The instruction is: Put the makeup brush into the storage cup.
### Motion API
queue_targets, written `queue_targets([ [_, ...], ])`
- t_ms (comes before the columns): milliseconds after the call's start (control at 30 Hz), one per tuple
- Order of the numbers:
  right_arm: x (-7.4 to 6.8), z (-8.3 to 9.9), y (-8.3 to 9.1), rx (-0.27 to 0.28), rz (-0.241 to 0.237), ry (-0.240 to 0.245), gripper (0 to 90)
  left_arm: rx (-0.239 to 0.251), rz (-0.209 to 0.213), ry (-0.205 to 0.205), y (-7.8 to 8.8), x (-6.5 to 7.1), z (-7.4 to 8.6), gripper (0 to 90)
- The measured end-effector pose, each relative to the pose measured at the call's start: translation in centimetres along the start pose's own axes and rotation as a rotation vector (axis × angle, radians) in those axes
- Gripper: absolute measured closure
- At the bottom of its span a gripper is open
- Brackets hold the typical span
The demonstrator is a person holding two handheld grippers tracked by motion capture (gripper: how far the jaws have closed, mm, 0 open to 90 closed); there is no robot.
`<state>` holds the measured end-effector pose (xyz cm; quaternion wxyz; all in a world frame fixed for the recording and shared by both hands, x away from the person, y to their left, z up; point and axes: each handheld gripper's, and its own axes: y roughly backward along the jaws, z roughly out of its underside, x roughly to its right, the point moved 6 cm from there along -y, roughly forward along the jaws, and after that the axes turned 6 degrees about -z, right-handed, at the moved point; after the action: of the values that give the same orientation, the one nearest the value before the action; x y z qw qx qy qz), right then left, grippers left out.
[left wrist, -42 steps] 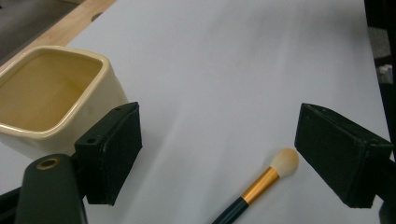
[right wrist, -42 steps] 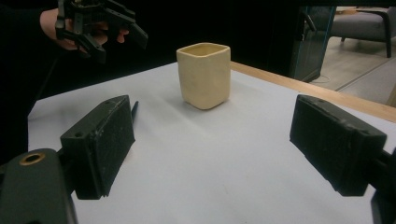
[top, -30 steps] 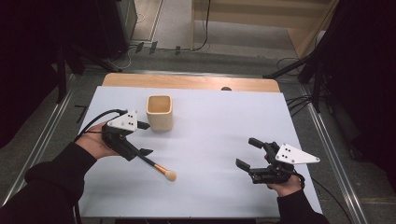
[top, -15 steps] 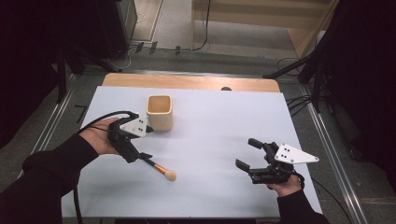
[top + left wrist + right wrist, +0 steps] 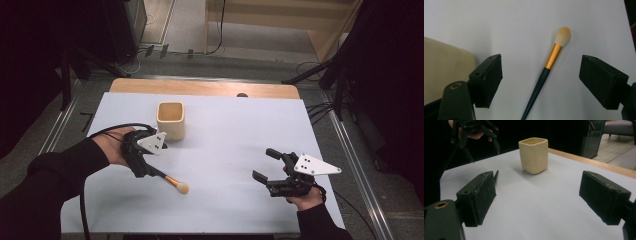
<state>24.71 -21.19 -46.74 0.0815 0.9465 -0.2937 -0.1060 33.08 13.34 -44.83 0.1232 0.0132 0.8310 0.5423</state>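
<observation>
The makeup brush (image 5: pixel 167 179) lay flat on the white table (image 5: pixel 230 150), its long axis running diagonally: the pale bristle tip pointed toward the person's edge and to the right, while the dark handle ran back up-left under the left claw (image 5: pixel 142 167). In the left gripper view the brush (image 5: pixel 549 67) sat between the two jaws without touching either pad, handle nearest the camera and bristles pointing away. The left claw was released, its jaws having just been closing a little around the handle with nothing yet pinched. Compared with a second earlier, the left hand (image 5: pixel 117 145) had shifted slightly toward the brush handle, and the brush itself lay where it had. The right claw (image 5: pixel 272 172) rested spread wide and empty at the table's right, unmoved. The cream square cup (image 5: pixel 171 120) stood upright just beyond the left claw; its inside could not be made out.
</observation>
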Motion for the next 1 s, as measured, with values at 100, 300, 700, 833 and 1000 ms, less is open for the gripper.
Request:
queue_targets([
  [100,0.0,0.0,0.0,0.0,0.0,0.0,14.4,-0.043,0.03,-0.018,-0.4,0.1,0.0,19.7],
  [300,0.0,0.0,0.0,-0.001,0.001,-0.002,14.5,-0.06,0.06,-0.092,-0.8,0.3,-0.3,18.1],
  [700,0.1,0.0,0.1,-0.003,0.005,-0.005,14.4,-0.157,0.047,-0.142,-2.9,0.2,0.4,19.4],
  [833,0.1,0.1,0.1,-0.007,0.006,-0.004,14.4,-0.187,0.063,-0.135,-3.4,0.3,0.5,19.8],
  [1000,0.0,0.1,0.2,-0.007,0.006,-0.004,14.4,-0.215,0.069,-0.146,-4.0,0.4,0.7,21.4],
])
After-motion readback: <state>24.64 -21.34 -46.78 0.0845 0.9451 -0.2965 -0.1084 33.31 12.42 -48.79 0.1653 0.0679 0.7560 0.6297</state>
